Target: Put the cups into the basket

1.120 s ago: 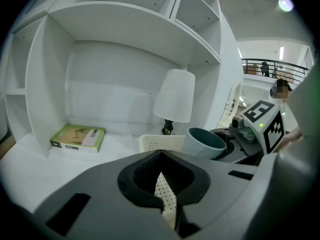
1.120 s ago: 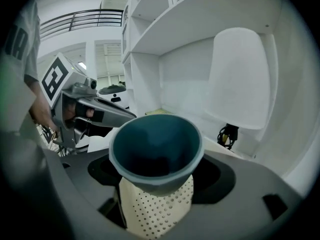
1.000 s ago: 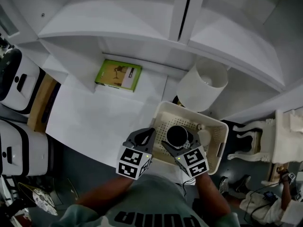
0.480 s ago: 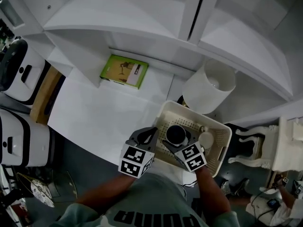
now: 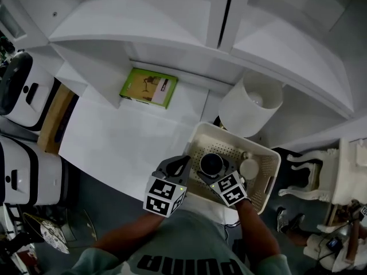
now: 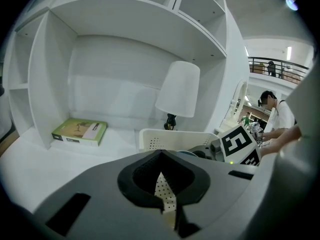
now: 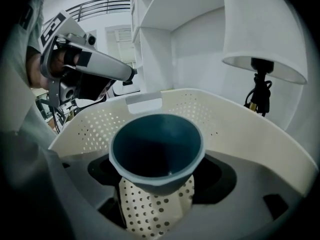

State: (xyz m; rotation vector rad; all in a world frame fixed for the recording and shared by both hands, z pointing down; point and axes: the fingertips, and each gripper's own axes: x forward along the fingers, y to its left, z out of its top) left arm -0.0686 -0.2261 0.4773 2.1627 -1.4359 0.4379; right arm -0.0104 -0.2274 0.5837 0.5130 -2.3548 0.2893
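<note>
We see the white desk (image 5: 120, 148) spreading left of the cream basket (image 5: 238, 138). At the basket's near-left corner, our left tool (image 5: 175, 168) is clenched on nothing. Our right tool (image 7: 157, 176) grasps the blue cup (image 7: 156, 151) upright above the basket's perforated floor, and a white cup (image 5: 249, 168) lies inside the basket, farther right.

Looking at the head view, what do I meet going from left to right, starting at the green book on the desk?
green book → left gripper → blue cup → white cup in the basket
</note>
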